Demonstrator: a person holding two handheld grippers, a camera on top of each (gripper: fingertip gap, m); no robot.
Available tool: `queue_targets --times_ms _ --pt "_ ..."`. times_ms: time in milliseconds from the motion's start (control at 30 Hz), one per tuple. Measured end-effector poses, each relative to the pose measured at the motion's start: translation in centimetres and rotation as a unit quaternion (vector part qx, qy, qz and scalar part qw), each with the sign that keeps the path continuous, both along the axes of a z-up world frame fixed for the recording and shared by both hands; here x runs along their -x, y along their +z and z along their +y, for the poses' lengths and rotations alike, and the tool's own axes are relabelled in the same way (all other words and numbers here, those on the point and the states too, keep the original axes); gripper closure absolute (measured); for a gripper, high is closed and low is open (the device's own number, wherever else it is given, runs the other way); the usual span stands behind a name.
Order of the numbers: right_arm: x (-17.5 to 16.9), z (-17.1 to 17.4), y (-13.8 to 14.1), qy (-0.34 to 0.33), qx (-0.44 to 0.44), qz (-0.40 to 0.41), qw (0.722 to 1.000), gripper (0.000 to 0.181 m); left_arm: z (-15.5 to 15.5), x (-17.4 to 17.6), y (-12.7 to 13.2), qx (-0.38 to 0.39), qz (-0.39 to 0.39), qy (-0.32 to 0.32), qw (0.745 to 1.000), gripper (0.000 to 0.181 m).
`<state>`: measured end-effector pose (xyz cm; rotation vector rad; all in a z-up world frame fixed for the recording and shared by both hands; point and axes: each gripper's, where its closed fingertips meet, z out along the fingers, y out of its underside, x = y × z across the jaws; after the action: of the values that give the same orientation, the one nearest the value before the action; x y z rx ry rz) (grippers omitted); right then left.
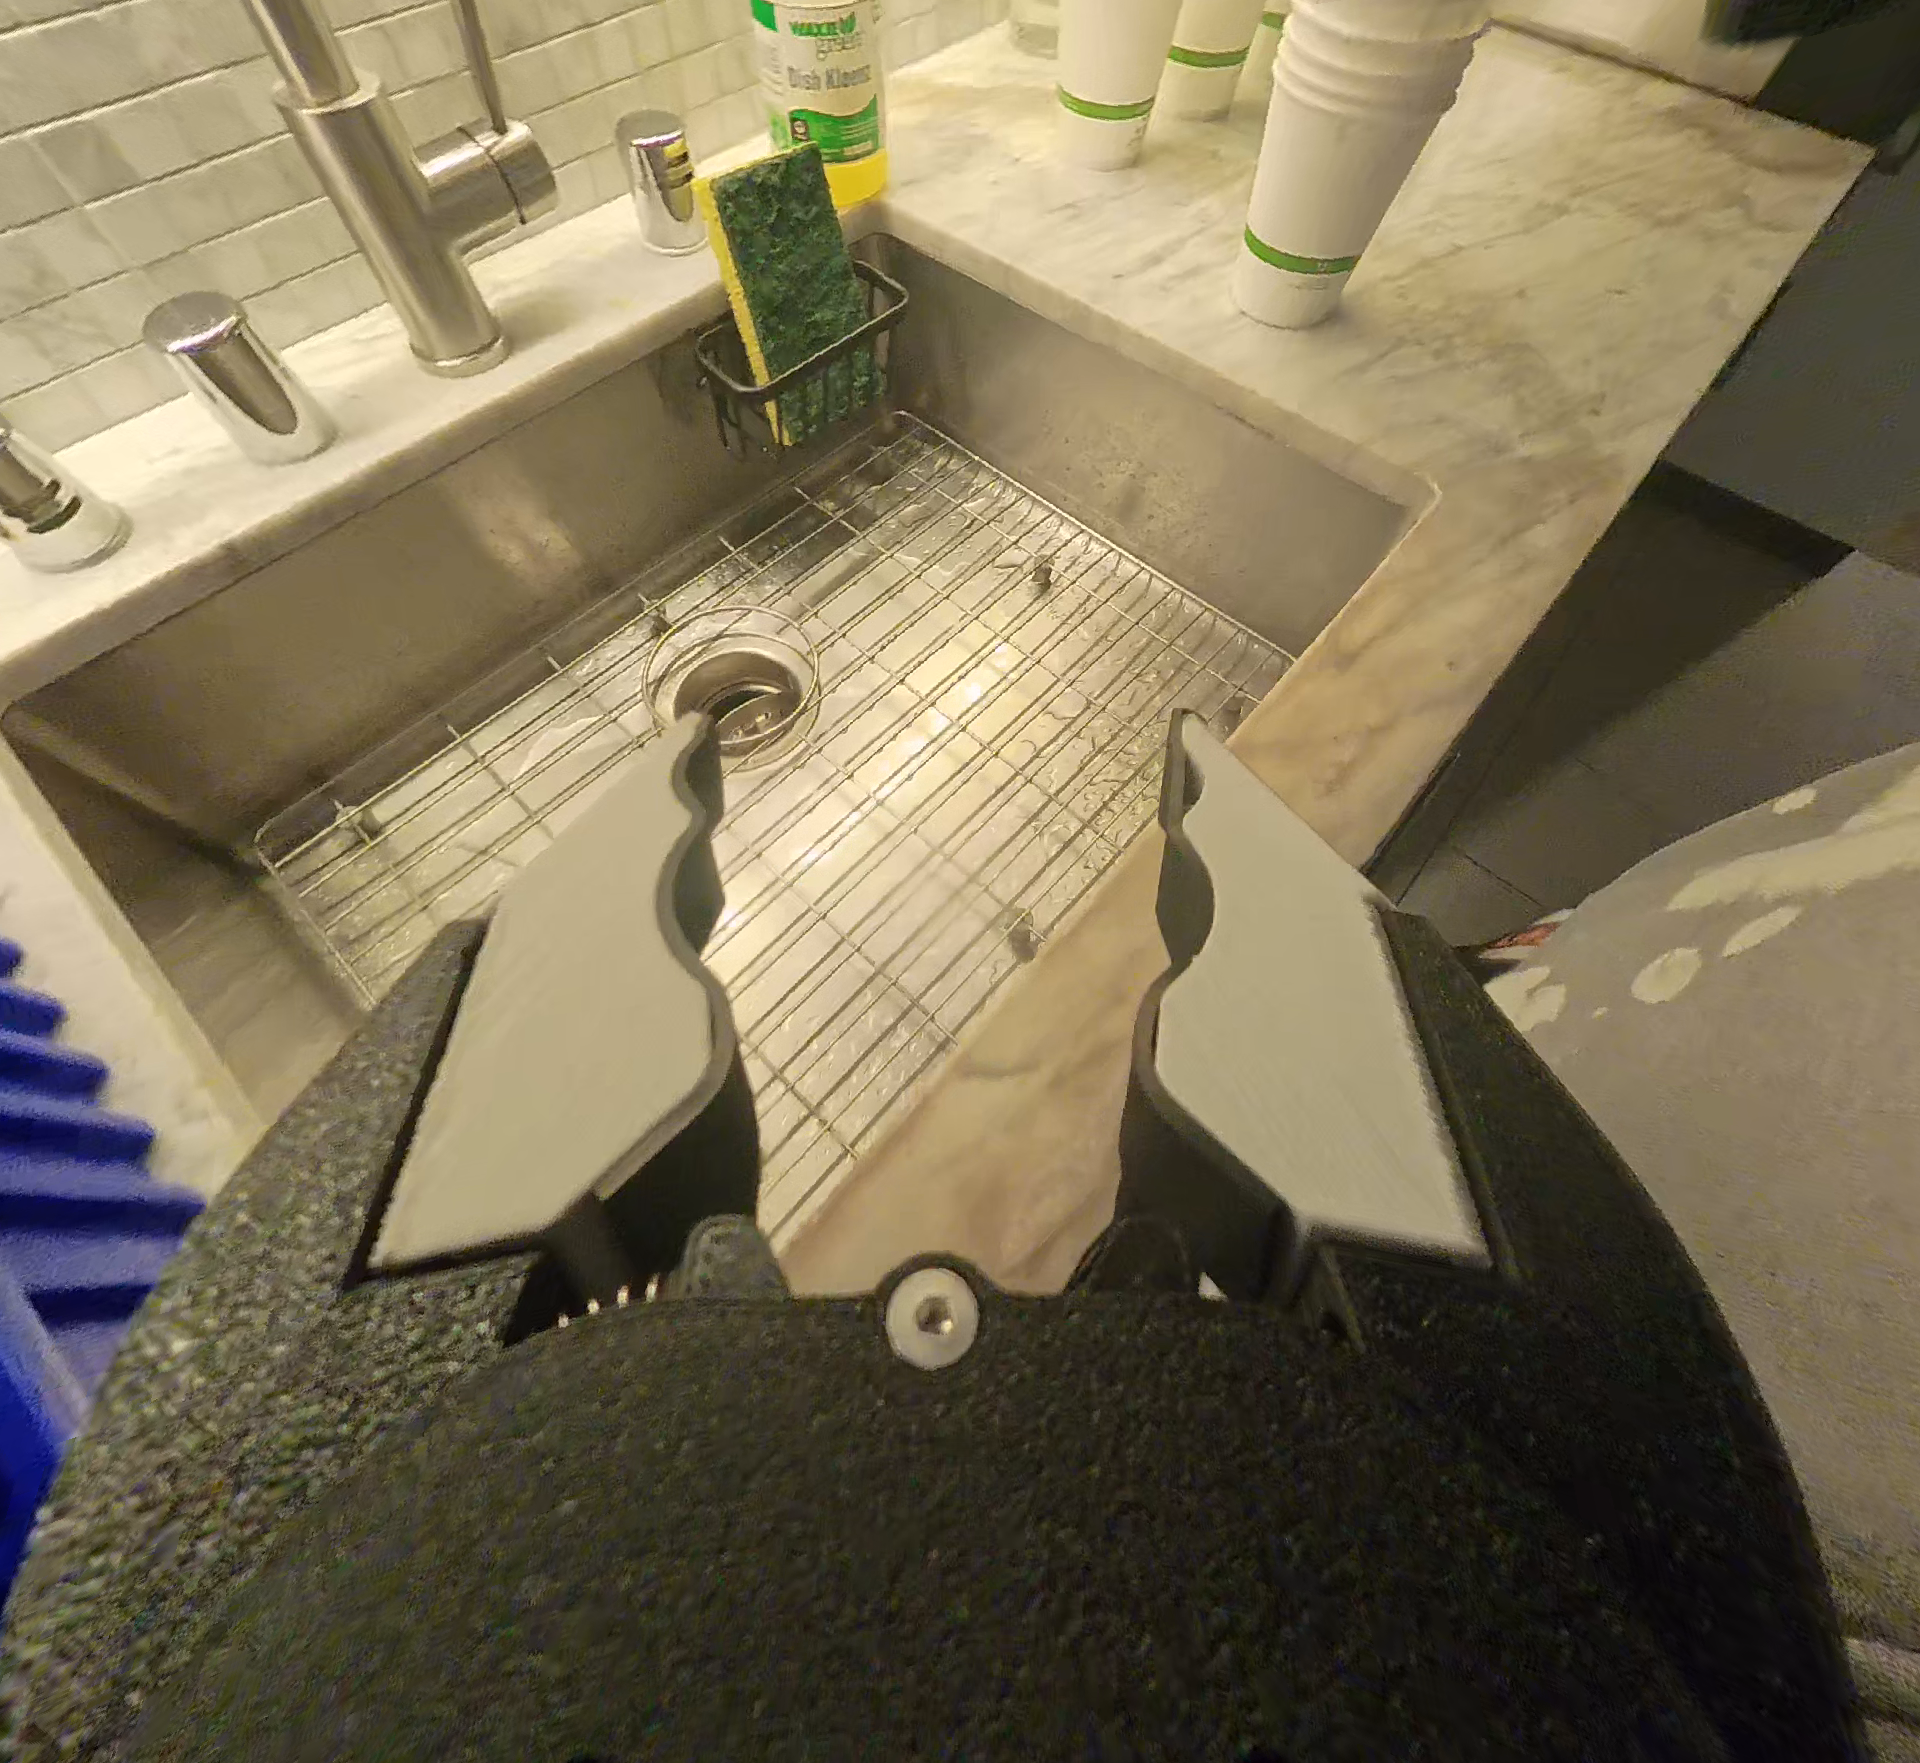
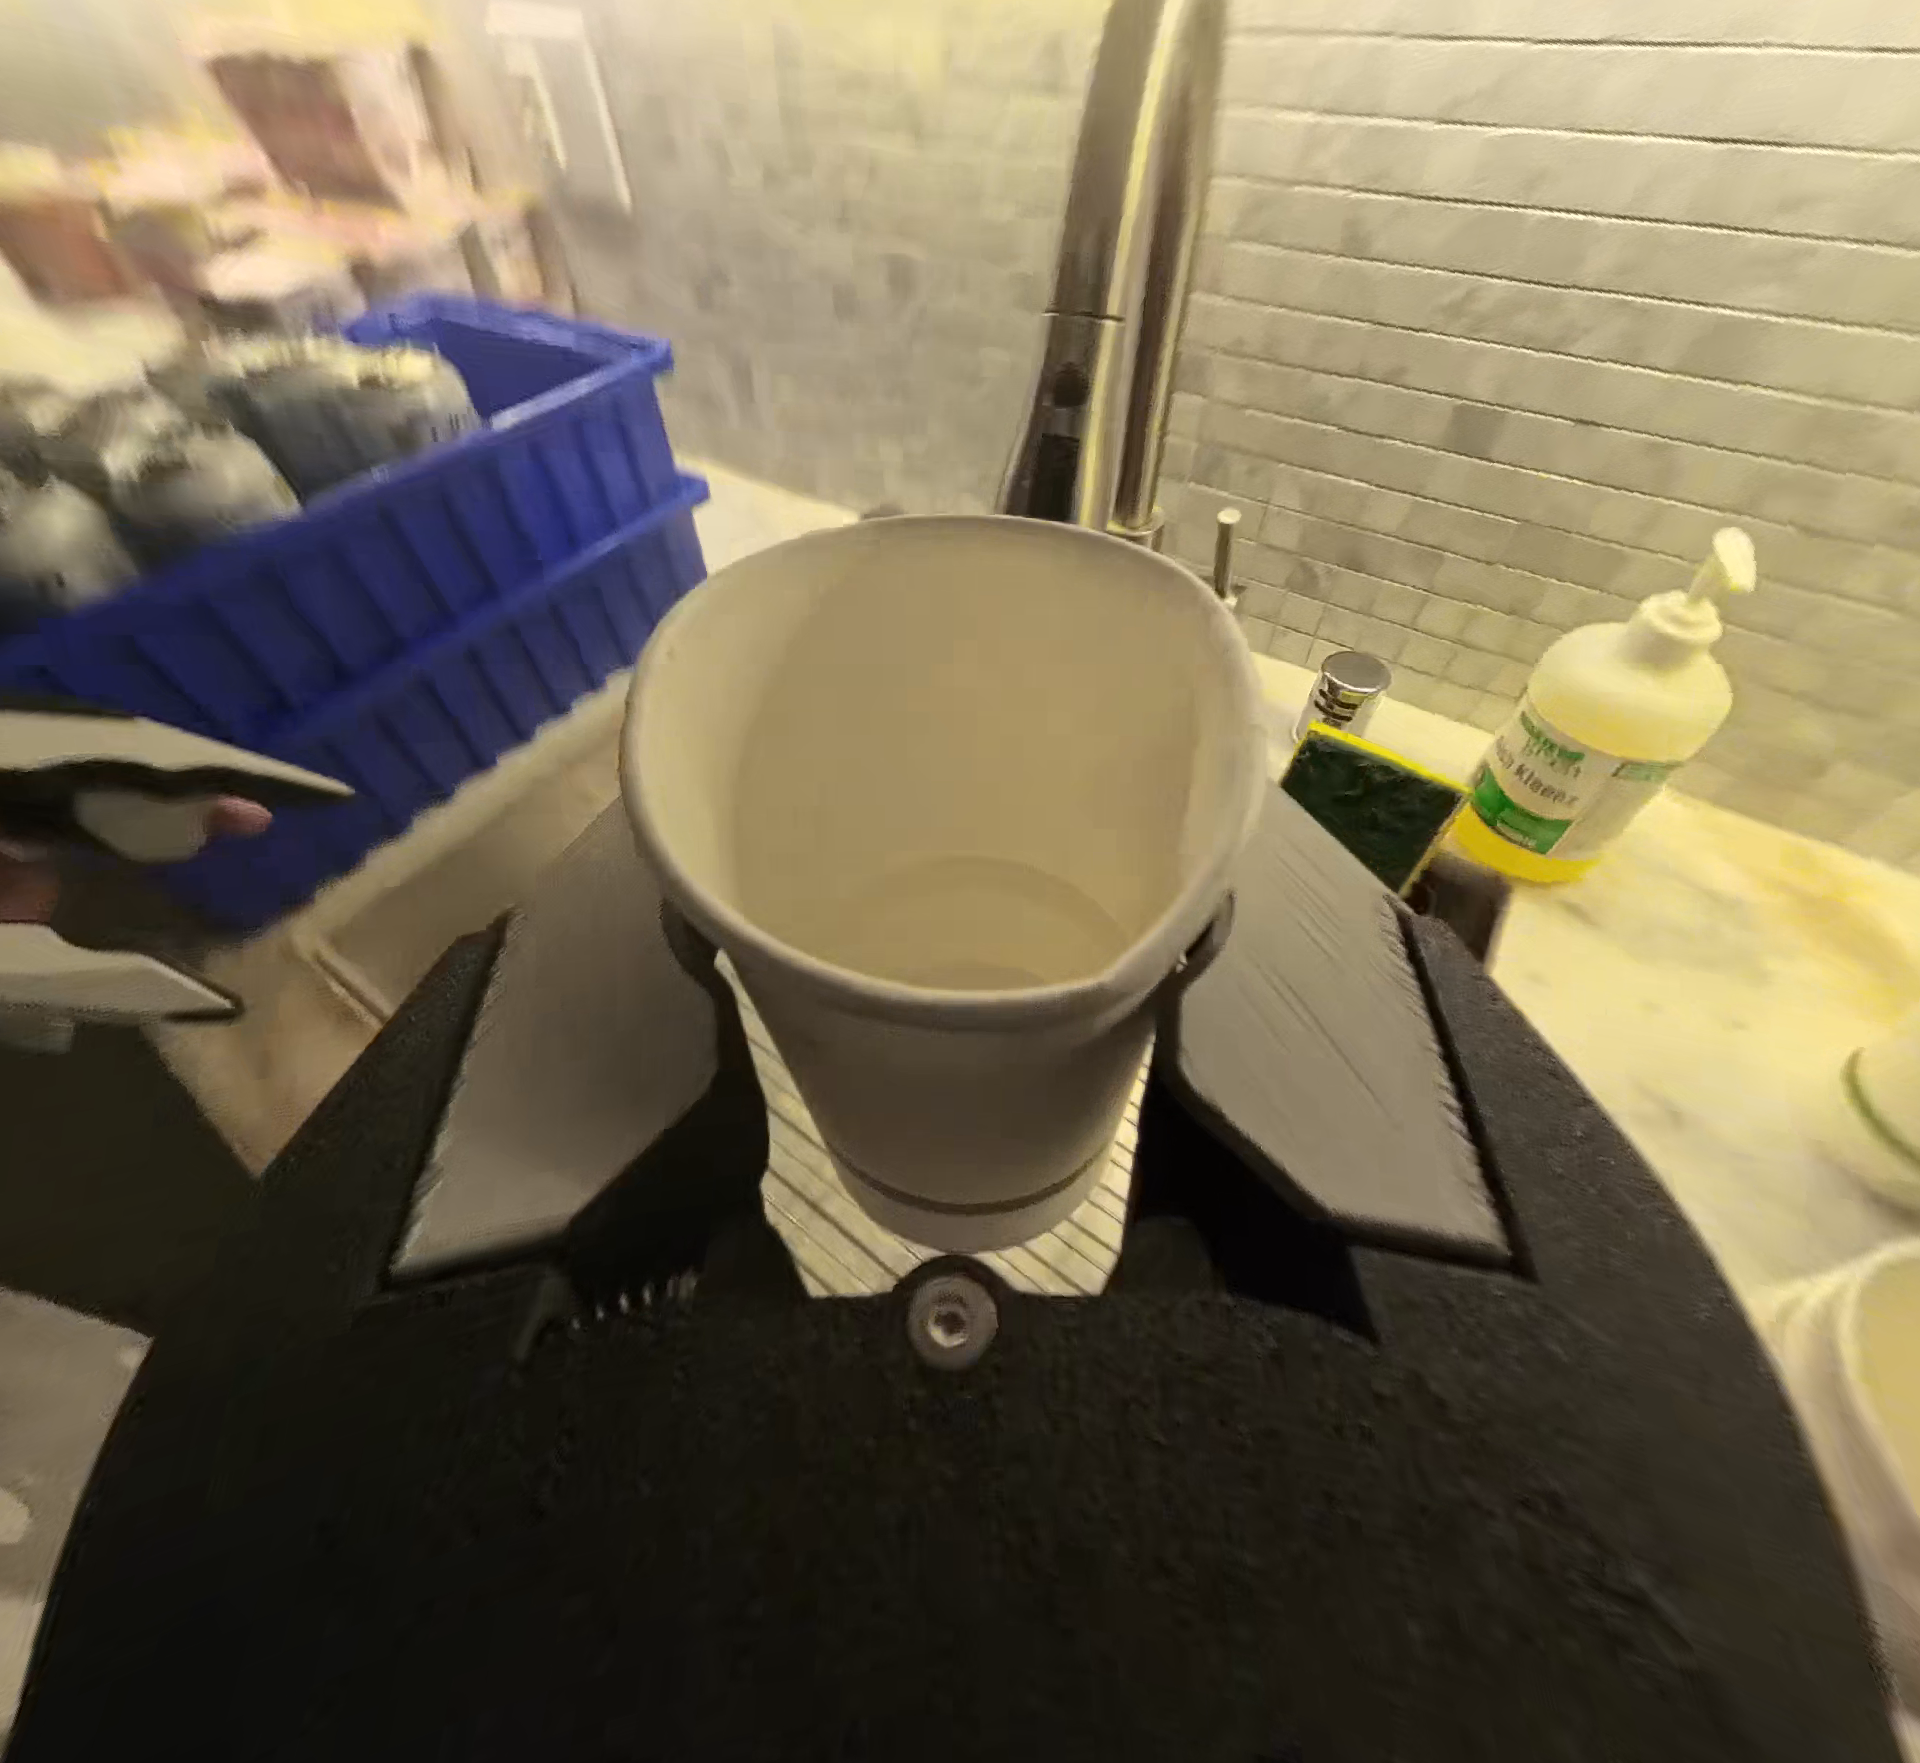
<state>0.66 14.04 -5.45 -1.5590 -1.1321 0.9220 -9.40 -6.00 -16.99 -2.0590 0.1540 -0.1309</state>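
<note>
right gripper point(image 2: 951, 924) clamped on a white paper cup point(image 2: 935, 882) at centre of right wrist view, both fingers pressed vs cup sides just under the rim, rim squeezed out of round, cup mouth faces cam, inside looks empty, thin band near its base at lower centre. behind cup: steel faucet point(image 2: 1132, 238) rising upper centre, blue bins point(image 2: 436, 591) stacked at left w/ dark blurry objs in top one, green/yellow sponge point(image 2: 1371, 809) just right of cup rim, pump soap bottle point(image 2: 1590, 737) w/ yellow liquid at right on marble counter point(image 2: 1683, 965). left gripper point(image 1: 940, 726) wide open in left wrist view, nothing between fingers, touching nothing; it hangs over steel sink point(image 1: 416, 591), left fingertip lines up w/ drain point(image 1: 732, 690), right fingertip over sink's right edge. wire grid point(image 1: 935, 674) lies on sink floor, wet. sponge stands upright in black wire caddy point(image 1: 800, 363) on sink back wall, upper centre. paper cups w/ green bands point(image 1: 1122, 40) + a tilted cup stack point(image 1: 1340, 134) on counter upper right, well apart from left gripper. left gripper also shows at left edge of right wrist view, jaws apart, blurry.
</note>
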Motion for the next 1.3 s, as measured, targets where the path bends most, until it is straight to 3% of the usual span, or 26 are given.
queue_targets --times_ms 200,400,500,600,767,967,1100,1200,1300 --pt "-8.9 2.7 -0.2 -0.088 0.005 0.131 0.987 0.094 3.9 -3.0 1.5 -0.006 0.004 -0.012 1.0 0.098" --pt "-20.0 9.2 -2.3 -0.181 0.012 0.15 0.972 0.094 7.8 -6.3 2.5 -0.016 -0.012 -0.006 1.0 0.098" --pt "-23.1 12.9 -2.0 -0.206 -0.003 0.159 0.965 0.095 9.4 -7.6 2.5 -0.015 -0.009 -0.002 1.0 0.098" --pt "-22.9 16.1 0.1 -0.206 -0.039 0.183 0.96 0.094 10.8 -8.6 2.5 -0.013 -0.001 0.003 1.0 0.098" --pt "-18.4 20.1 1.7 -0.168 -0.082 0.183 0.965 0.092 12.8 -9.8 2.7 -0.012 0.005 0.026 1.0 0.098" --pt "-14.2 22.1 -3.5 -0.13 -0.069 0.087 0.985 0.091 14.1 -10.8 2.6 -0.006 0.01 0.057 0.998 0.098" --pt "-14.3 22.0 -7.1 -0.125 -0.039 0.037 0.991 0.083 14.4 -10.9 2.3 0.003 0.009 0.076 0.997 0.098" --pt "-14.9 21.6 -8.2 -0.118 -0.035 0.035 0.992 0.077 14.7 -11.0 1.9 0.013 0.012 0.081 0.997 0.097" --pt "-15.4 21.2 -8.8 -0.111 -0.018 0.033 0.993 0.055 15.3 -11.1 1.8 0.019 0.015 0.079 0.997 0.097"
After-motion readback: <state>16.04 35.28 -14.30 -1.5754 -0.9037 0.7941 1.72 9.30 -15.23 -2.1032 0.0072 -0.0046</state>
